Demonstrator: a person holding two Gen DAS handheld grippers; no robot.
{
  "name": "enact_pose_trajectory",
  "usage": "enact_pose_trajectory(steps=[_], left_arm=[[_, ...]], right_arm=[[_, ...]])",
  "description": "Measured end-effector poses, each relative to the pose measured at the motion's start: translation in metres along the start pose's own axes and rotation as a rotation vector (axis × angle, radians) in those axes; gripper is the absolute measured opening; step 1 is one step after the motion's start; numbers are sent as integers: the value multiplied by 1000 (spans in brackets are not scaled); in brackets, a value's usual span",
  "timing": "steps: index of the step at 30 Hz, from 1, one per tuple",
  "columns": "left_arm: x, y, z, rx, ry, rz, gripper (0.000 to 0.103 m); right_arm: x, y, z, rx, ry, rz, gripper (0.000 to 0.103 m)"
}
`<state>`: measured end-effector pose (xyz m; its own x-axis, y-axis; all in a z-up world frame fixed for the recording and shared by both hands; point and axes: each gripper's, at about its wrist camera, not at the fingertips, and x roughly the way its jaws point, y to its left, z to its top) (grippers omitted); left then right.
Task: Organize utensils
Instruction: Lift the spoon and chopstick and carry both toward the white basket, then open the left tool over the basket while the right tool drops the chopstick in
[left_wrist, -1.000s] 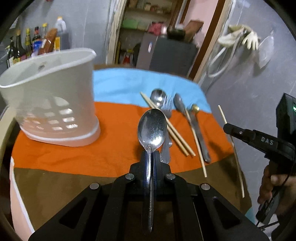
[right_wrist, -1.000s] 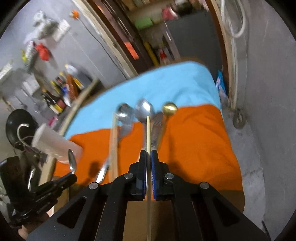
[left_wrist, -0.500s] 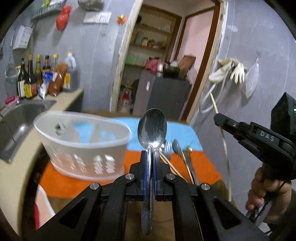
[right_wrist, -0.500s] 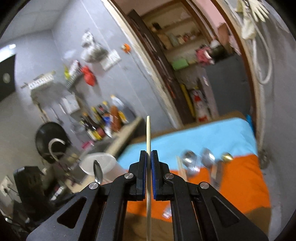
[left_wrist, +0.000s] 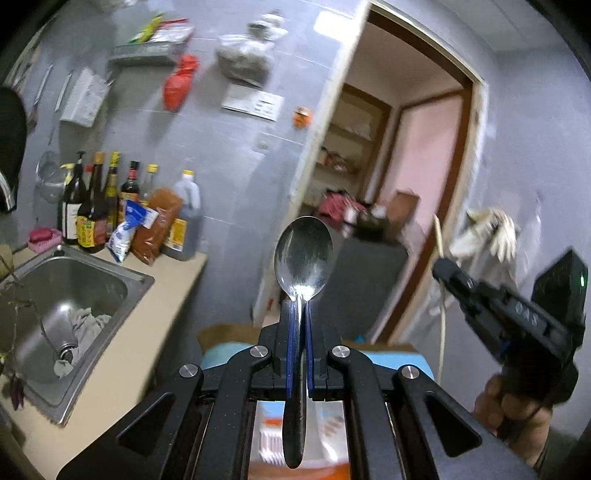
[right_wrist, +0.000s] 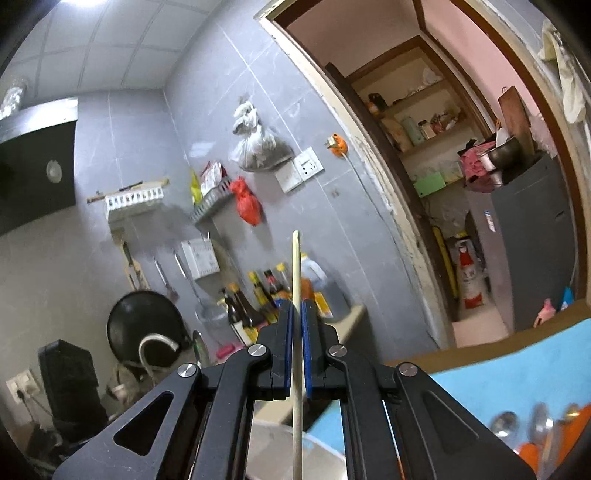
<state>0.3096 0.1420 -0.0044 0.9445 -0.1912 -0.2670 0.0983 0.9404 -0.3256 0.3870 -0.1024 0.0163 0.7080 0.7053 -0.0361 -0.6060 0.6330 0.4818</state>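
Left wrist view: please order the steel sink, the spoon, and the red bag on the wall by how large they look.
1. Steel sink
2. Spoon, held in the shut left gripper; it sits very near the camera, so it looks bigger than it is.
3. Red bag

The spoon (left_wrist: 303, 254) stands between the left gripper's (left_wrist: 300, 317) jaws, bowl ahead. The sink (left_wrist: 55, 295) lies left, bottles (left_wrist: 99, 206) behind it. The right gripper (left_wrist: 448, 273), pinching a chopstick (left_wrist: 441, 295), sits right.

Steel sink (left_wrist: 62, 295) beside sauce bottles (left_wrist: 96, 206) on counter; red bag (right_wrist: 246, 202) hangs on grey tiled wall; black wok (right_wrist: 146, 325) below.
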Motion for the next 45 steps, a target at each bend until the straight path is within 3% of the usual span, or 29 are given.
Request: enact_pose_trajectory(steps=[7,12,22,33,39,40,44,45], left_arm=[[30,53,-10,-102,-63,2,3],[31,60,-26,-144,-116,-7,3],[24,38,-52,18,-206,64,3],[22,35,-73,92,-147,92,3],[17,33,-75,94,-76,91,5],[16,32,-75,91,-63,86,7],[6,29,-71,60,-39,65,32],[3,28,-70,54,-36,63,33]], right_arm=[[25,-13,-26,-12,-23,-15,3],[29,-25,-49,-22,-15,-24,3],[32,-21,-74,-90,10,-9,3],[27,-13,-89,-146,59,-21,3],[22,-8,-90,-163,88,-40,5],[20,-8,-89,-160,98,-49,6],[12,-7,-84,-147,110,-67,12],[9,-6,-83,-146,110,-69,17]])
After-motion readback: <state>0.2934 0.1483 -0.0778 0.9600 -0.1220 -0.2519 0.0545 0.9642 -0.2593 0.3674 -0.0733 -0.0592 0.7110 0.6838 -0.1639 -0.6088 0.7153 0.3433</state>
